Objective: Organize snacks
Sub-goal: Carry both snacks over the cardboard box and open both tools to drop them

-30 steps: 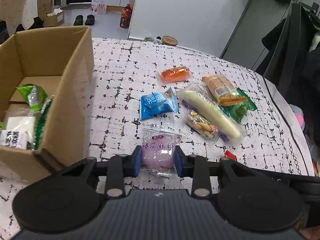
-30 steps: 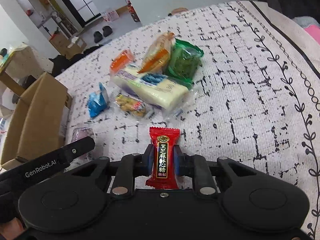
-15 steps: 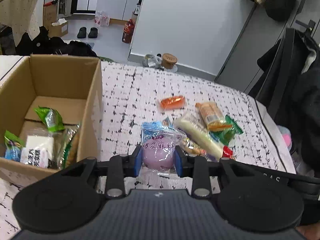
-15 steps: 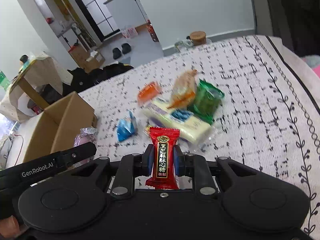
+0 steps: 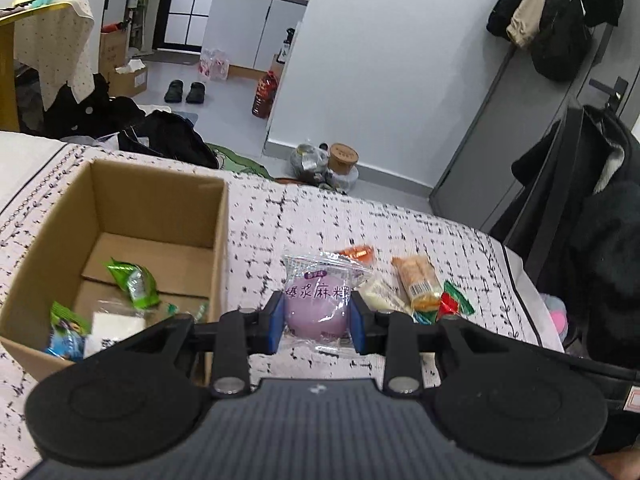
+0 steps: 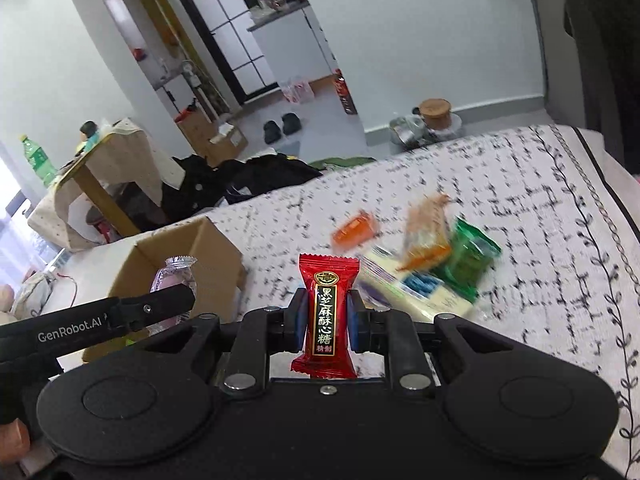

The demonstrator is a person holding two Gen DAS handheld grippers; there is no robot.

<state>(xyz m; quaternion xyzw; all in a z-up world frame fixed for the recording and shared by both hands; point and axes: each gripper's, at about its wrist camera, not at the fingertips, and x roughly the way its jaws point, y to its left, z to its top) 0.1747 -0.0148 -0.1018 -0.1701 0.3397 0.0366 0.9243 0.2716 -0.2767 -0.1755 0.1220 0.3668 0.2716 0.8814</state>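
The left claw [image 5: 316, 322] is clamped on a clear-wrapped pouch holding a round purple mochi [image 5: 318, 302], its blue pads pressing the soft ball from both sides so the loose film hangs free above and below. The packet is carried in the air, and the open brown cardboard box [image 5: 218, 240] sits just to the left of and below this claw, with green, blue and white packets already lying on its floor. Judging by that, the box is the place where the snacks are being gathered, and the mochi looks set to go in next.

The right claw [image 6: 326, 320] is closed on a small red foil candy bar with a black label [image 6: 325, 312], held upright by its narrow middle, which keeps the crimped ends clear of the pads. The same box [image 6: 218, 248] lies to the left of and beyond it, partly behind the left tool.

Ahead and to the right of both claws, the unsorted snacks lie on the black-and-white patterned bedspread [image 6: 540, 208]: an orange packet [image 6: 354, 230], a tan biscuit pack [image 6: 426, 232], a green bag [image 6: 470, 258] and a long pale bar [image 6: 404, 286]. Holding one item in each claw probably saves a trip.
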